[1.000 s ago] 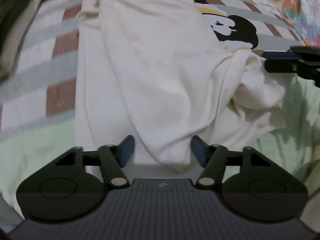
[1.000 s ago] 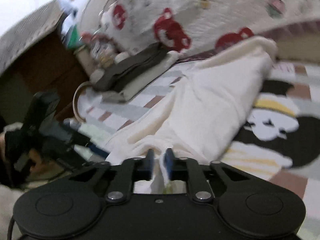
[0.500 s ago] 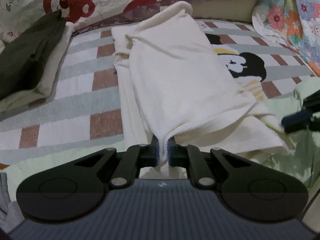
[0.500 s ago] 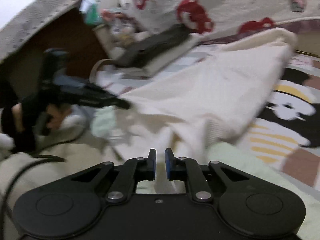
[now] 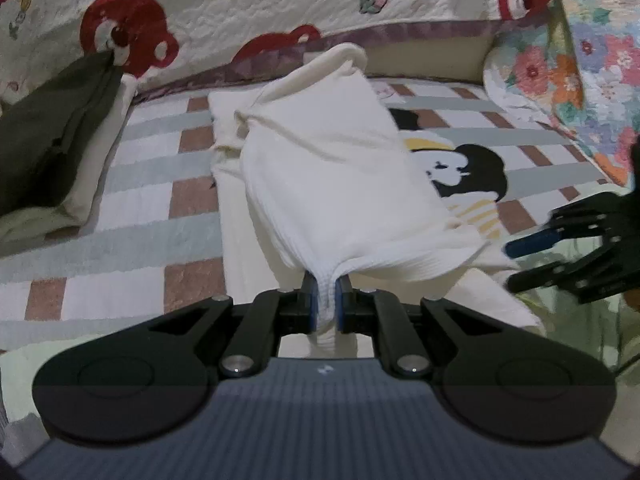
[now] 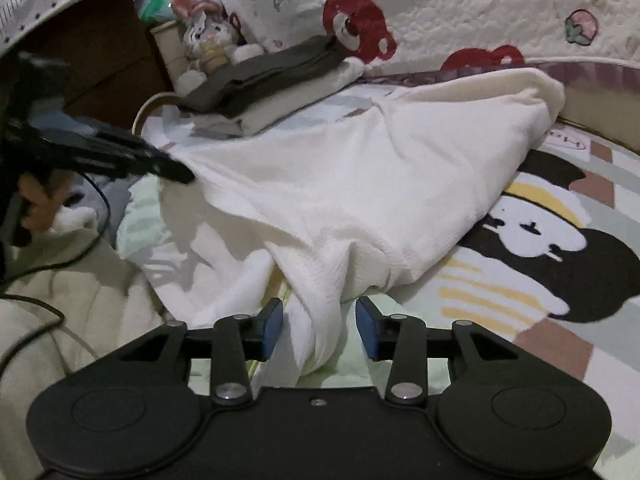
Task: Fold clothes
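Left gripper (image 5: 326, 300): jaws pressed together on a bunched edge of the cream garment (image 5: 332, 184), blue pads pinching the fabric at 6 o'clock of the left wrist view. In the right wrist view it enters from 9 o'clock, its tip at the garment's near corner (image 6: 176, 170).

Right gripper (image 6: 320, 330): jaws spread, having just been opening; a twisted fold of the garment lies between the pads, which stand clear of it on both sides. In the left wrist view it sits at 3 o'clock (image 5: 536, 258), fingers parted, just beside the garment's right corner.

Cream garment: ribbed knit, loosely folded lengthwise, running from 6 o'clock toward 12 o'clock in the left wrist view. The near end is lifted and drawn taut; the far end is rolled against the cushion edge. It lies on a checked bedcover (image 5: 136, 208) with a cartoon figure print (image 5: 468, 172).

Other items: folded dark garment stack (image 5: 48, 140) at 9 o'clock; bear-print quilt (image 5: 224, 12) at 12 o'clock; plush rabbit (image 6: 204, 40) at 11 o'clock of the right wrist view. No containers identifiable.
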A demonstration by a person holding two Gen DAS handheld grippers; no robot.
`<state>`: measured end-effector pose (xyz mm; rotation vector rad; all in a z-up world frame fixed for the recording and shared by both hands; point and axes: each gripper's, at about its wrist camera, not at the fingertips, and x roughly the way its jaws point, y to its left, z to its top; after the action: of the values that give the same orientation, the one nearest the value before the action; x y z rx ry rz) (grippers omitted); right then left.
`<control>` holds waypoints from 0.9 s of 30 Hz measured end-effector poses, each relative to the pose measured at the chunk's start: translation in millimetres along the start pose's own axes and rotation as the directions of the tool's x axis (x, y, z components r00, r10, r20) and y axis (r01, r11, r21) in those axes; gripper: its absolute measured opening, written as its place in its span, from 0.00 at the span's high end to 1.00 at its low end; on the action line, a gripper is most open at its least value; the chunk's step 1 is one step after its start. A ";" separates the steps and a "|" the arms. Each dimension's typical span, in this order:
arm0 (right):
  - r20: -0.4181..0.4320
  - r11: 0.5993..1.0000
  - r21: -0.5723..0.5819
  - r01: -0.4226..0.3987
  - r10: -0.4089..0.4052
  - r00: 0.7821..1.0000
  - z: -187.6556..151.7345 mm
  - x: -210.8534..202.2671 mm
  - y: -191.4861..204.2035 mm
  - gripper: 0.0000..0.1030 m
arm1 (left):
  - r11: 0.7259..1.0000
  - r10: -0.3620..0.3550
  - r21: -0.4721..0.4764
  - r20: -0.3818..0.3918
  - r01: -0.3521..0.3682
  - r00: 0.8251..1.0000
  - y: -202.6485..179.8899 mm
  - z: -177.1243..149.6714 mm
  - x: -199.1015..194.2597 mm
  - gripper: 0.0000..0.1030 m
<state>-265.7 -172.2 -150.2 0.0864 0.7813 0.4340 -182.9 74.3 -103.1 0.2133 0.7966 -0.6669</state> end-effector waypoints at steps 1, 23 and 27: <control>-0.005 1.000 -0.010 -0.003 0.003 1.000 1.1 3.7 2.3 0.56 | 1.000 -0.004 0.006 0.008 0.004 1.000 -1.8 0.3 -2.1 0.92; -0.238 0.993 0.025 -0.115 0.117 0.964 -13.1 -15.7 34.4 0.88 | 1.000 0.003 0.004 0.013 -0.004 1.000 -5.4 -11.9 -3.4 0.92; -0.191 0.992 -0.013 -0.126 0.121 0.974 -14.5 -22.4 36.7 0.88 | 1.000 0.014 -0.024 0.006 -0.014 1.000 1.4 -12.2 -1.0 0.92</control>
<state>-302.5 -149.2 -137.1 0.0708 0.9614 0.5761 -189.8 80.9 -110.8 0.1952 0.7963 -0.6446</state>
